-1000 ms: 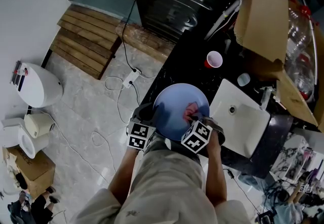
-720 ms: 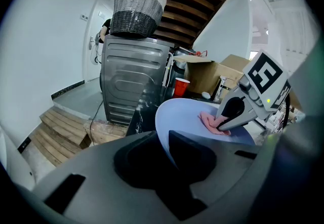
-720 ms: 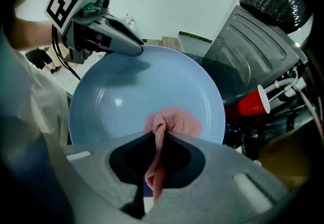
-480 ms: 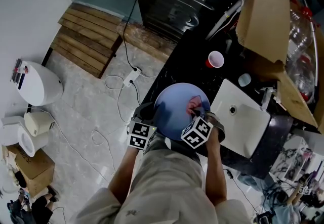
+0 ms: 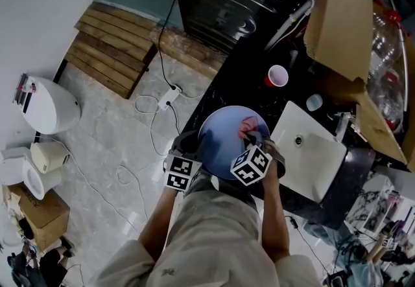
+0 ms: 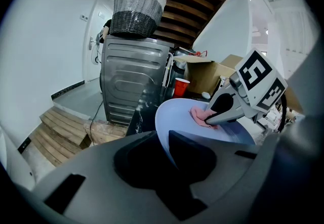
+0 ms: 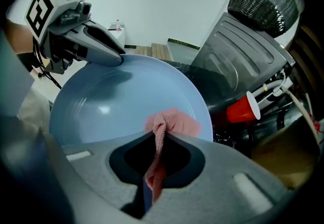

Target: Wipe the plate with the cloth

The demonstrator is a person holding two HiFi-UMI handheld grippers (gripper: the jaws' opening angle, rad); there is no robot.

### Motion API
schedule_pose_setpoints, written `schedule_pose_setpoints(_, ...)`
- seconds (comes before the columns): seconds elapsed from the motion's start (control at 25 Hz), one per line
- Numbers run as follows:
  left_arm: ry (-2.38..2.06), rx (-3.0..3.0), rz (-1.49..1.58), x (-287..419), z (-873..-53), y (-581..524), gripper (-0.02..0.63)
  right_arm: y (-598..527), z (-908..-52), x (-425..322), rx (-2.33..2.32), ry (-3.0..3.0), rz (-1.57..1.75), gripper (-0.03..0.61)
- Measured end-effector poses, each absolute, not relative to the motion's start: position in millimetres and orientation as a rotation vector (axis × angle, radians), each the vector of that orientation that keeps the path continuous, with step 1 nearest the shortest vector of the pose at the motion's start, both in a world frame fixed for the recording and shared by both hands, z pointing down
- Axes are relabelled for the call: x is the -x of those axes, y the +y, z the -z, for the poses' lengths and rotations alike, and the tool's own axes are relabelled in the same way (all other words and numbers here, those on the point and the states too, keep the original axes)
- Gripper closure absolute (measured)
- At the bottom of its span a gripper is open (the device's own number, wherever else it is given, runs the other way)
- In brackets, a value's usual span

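Pink cloth [image 5: 248,127] higher on plate [image 5: 219,142] than before (right gripper [image 7: 158,143])

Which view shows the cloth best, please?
The right gripper view: the cloth is close and central, clamped in the right gripper against the plate. The left gripper view shows it smaller; the head view, only a pink patch.

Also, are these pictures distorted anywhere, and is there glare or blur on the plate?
Both gripper views are fisheye, with dark rounded corners; in the left gripper view the grey machine looks bowed. In the right gripper view the plate carries one small highlight, no strong glare, and the cloth is sharp. The head view is dim, the counter nearly black.
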State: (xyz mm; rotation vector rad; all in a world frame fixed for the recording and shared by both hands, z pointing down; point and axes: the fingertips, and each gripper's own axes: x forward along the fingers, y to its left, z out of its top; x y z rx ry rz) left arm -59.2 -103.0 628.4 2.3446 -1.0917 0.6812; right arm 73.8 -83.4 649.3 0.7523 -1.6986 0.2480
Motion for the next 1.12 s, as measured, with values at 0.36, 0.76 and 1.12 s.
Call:
schedule_pose_setpoints(0.36,-1.117,-2.346,-0.694,56,-624,-107,0.537,-100,-647,-50,-0.808,-1.81,-0.221,0.557)
schedule_pose_setpoints(0.76,-1.12,-2.345,-0.711,55,-625,-107,0.535,-102,-642,-16,-0.765,-1.944,-0.211,0.557)
schedule_pose_setpoints(1.12,-1.115,-2.341,-0.73,54,-627,-109,0.535,-77,-639,8,-0.586,-2.043,-0.25,0.556)
